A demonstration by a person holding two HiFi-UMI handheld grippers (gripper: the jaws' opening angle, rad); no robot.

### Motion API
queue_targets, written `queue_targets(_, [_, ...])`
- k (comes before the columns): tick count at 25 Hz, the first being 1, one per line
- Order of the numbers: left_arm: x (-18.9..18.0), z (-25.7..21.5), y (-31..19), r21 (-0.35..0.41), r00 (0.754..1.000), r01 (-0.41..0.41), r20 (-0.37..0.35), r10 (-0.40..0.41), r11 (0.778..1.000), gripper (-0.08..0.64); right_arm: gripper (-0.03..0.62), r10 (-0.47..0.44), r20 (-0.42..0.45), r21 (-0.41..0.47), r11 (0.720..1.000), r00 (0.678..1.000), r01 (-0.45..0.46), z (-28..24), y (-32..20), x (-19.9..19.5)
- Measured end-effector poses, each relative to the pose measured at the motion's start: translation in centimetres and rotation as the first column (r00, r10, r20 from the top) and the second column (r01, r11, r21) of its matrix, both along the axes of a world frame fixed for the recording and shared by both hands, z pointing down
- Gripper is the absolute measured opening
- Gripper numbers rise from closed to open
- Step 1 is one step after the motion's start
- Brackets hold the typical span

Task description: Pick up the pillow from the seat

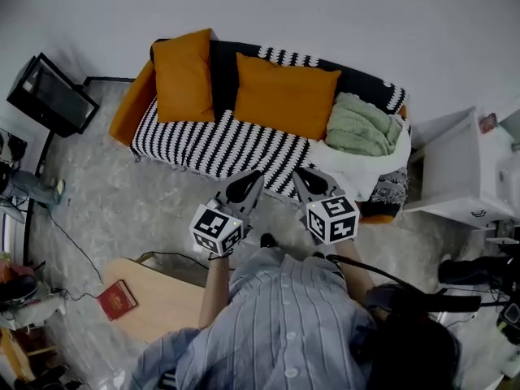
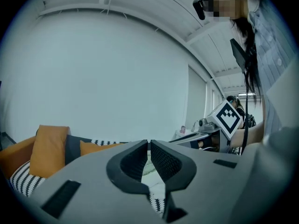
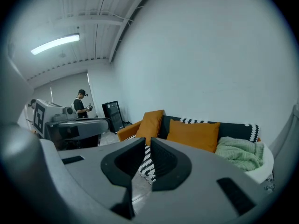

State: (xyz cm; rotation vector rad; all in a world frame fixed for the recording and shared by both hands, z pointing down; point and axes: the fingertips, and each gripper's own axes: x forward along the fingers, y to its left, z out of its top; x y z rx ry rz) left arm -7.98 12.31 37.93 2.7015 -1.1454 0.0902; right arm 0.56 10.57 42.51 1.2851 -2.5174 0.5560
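The person (image 1: 284, 323) is standing in front of the sofa (image 1: 213, 146) and is holding both grippers out toward it, above the floor (image 1: 122, 210). The left gripper (image 1: 250, 175) is showing its two jaws closed together, and nothing is lying between them. The right gripper (image 1: 299, 171) is closed in the same way and is also carrying nothing. Both grippers are hanging near the front edge of the seat and are not touching the sofa or anything on it.

Two orange pillows are resting on the sofa, which is wearing a black-and-white patterned cover. The left pillow (image 1: 184, 75) is standing upright at the left end, leaning against the backrest beside the orange armrest (image 1: 130, 104). The middle pillow (image 1: 284, 96) is lying wider and is also leaning on the backrest, with its lower edge on the seat. The two pillows are near each other, but I cannot tell if they are touching. Just to the right of the middle pillow, a crumpled green blanket (image 1: 363, 126) is lying on top of a white sheet (image 1: 357, 167) at the right end of the seat. A white cabinet (image 1: 463, 169) is standing beside that end of the sofa.
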Motion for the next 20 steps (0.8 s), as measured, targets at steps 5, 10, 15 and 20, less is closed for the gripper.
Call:
queue_targets(5, [-1.6, 0.7, -0.3, -0.003, 0.999, -0.044, 0.024, 0.044, 0.999, 0.011, 0.043, 0.028, 0.007, 0.001, 1.0, 1.0, -0.028, 0.3, -0.5, -2.0])
queue_targets(10, [-3.3, 1.7, -0.1, -0.028, 0.999, -0.046, 0.009, 0.046, 0.999, 0.011, 0.043, 0.026, 0.001, -0.019, 0.999, 1.0, -0.026, 1.2, 0.1, -3.8])
queue_targets(15, [-3.3, 2.5, -0.2, -0.053, 0.999, -0.049, -0.013, 0.049, 0.997, 0.011, 0.043, 0.041, -0.006, -0.044, 0.998, 0.999, -0.041, 2.2, 0.5, -3.4])
queue_targets(20, [-1.8, 3.4, -0.7, -0.082, 0.997, -0.072, -0.015, 0.071, 0.994, 0.011, 0.043, 0.067, 0.003, -0.068, 0.995, 0.998, -0.067, 2.9, -0.1, -1.9])
